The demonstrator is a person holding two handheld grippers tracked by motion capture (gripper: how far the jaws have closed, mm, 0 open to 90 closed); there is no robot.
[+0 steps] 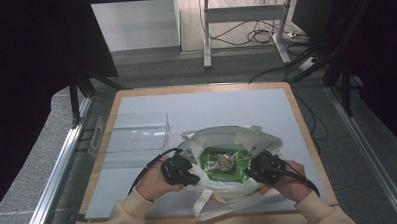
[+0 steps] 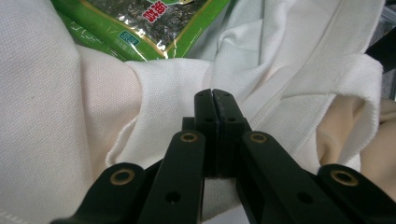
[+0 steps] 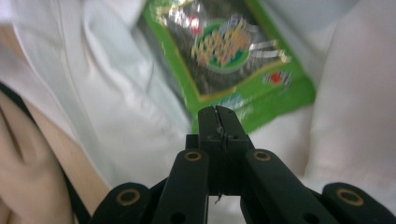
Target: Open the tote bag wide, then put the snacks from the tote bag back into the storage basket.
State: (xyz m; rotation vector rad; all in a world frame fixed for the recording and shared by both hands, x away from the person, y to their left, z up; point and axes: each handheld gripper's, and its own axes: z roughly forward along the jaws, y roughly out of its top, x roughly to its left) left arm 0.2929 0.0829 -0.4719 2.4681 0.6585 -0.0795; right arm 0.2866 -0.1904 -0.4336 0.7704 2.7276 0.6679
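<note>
A white cloth tote bag (image 1: 267, 139) lies open on the table, and a green snack packet (image 1: 223, 163) rests inside it. My left gripper (image 1: 192, 176) is at the bag's left rim, my right gripper (image 1: 252, 171) at its right rim. In the left gripper view the jaws of the left gripper (image 2: 212, 93) are pressed together, their tips against bunched white cloth (image 2: 168, 93), with the packet (image 2: 149, 23) just beyond. The right gripper (image 3: 218, 111) is also shut, its tips over the packet's (image 3: 233, 56) lower edge. No cloth shows between either pair of pads.
A clear plastic tray (image 1: 132, 132) stands on the grey mat (image 1: 226, 103) left of the bag. The bag's straps (image 1: 209, 204) trail toward the table's wooden front edge (image 1: 190, 223). Beyond the table are a desk frame and cables (image 1: 254, 35) on the floor.
</note>
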